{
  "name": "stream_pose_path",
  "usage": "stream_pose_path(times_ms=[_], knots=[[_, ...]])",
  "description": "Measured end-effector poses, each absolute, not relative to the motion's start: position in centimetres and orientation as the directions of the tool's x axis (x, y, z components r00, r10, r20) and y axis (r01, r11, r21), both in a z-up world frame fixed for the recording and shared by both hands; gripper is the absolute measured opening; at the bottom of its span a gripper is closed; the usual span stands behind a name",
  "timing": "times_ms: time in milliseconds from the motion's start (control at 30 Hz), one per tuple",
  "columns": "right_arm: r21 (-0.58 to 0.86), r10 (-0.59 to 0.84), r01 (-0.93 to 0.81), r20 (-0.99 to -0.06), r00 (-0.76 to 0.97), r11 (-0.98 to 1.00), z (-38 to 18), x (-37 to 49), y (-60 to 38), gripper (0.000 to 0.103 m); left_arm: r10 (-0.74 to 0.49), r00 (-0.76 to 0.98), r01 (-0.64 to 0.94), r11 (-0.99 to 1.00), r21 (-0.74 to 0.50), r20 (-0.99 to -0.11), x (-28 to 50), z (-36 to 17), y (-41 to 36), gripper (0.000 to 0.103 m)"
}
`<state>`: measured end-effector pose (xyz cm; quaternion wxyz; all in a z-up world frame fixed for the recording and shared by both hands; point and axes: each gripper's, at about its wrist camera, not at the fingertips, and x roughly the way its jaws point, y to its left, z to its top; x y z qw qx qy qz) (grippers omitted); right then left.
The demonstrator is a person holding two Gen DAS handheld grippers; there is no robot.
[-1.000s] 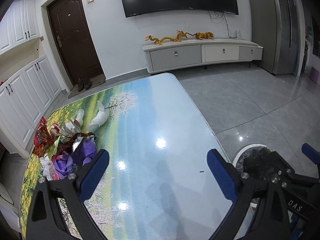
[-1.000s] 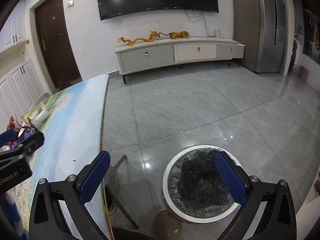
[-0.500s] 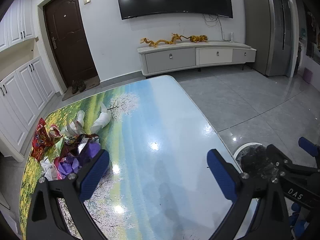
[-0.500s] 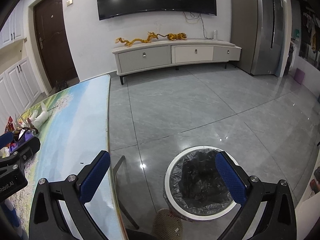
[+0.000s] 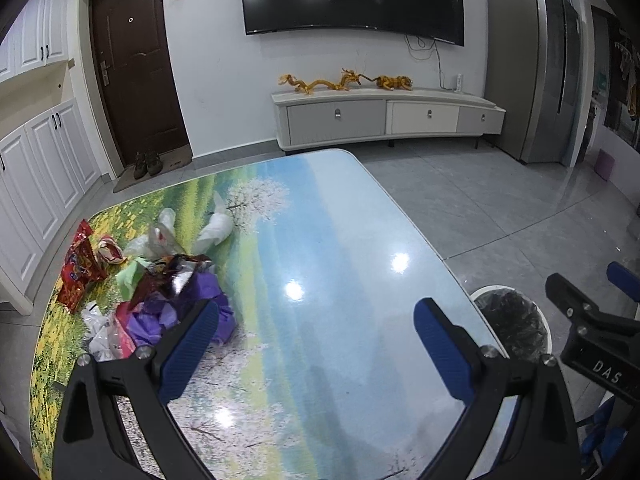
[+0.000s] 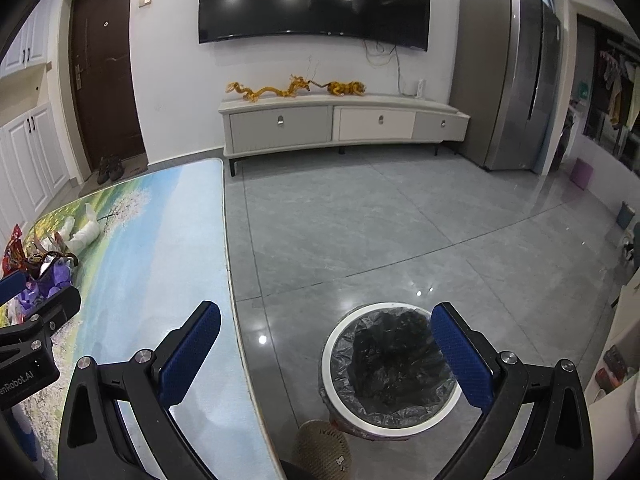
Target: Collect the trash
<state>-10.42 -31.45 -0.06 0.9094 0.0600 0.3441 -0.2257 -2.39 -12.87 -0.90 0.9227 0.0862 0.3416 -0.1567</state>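
A: Two grippers are showing, and neither is carrying anything. The left gripper is hovering above the table with its blue pads spread wide apart

B: And the trash pile is lying on the table's left side, wrappers and crumpled bags heaped together. A red snack wrapper is sitting at the pile's outer edge, purple plastic is bunching up just beside the left pad, and white crumpled bags are resting on the far side

A: Over on the other camera, the right gripper is hanging off the table's edge, jaws gaping, nothing between them

B: It is looking down over the trash bin, which is standing on the grey floor tiles near the table's right edge, lined with a black bag

A: The pile is staying well apart from that bin, with bare glossy tabletop lying between them
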Motion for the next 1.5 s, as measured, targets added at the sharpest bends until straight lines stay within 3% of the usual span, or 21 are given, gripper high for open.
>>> stream_pose_path(times_ms=[167,900,1167,1400,1500], knots=[[-0.128,-0.464,0.5,-0.616,0.637,0.857,1.0,-10.7,-29.9,0.103,-0.246,0.718,0.345,0.938,0.027,-0.651,-2.4,-0.6,-11.1,0.099],[-0.067,-0.345,0.38,-0.584,0.735,0.923,3.3,-8.9,-25.7,0.103,-0.266,0.744,0.284,0.956,-0.07,-0.613,-1.9,-0.6,-2.1,0.099],[0.062,-0.039,0.106,-0.662,0.749,0.992,2.0,-5.2,-21.0,0.101,-0.157,0.765,0.149,0.987,-0.066,-0.625,-0.4,-1.4,6.8,0.098],[0.2,0.24,-0.137,-0.714,0.658,0.97,-0.6,-1.3,-15.8,0.095,-0.177,0.701,0.119,0.984,-0.132,-0.69,1.6,-4.0,11.0,0.095],[0.222,0.286,-0.18,-0.721,0.631,0.958,-1.5,0.2,-14.0,0.087,-0.195,0.688,0.129,0.981,-0.147,-0.699,2.3,-4.6,11.4,0.09]])
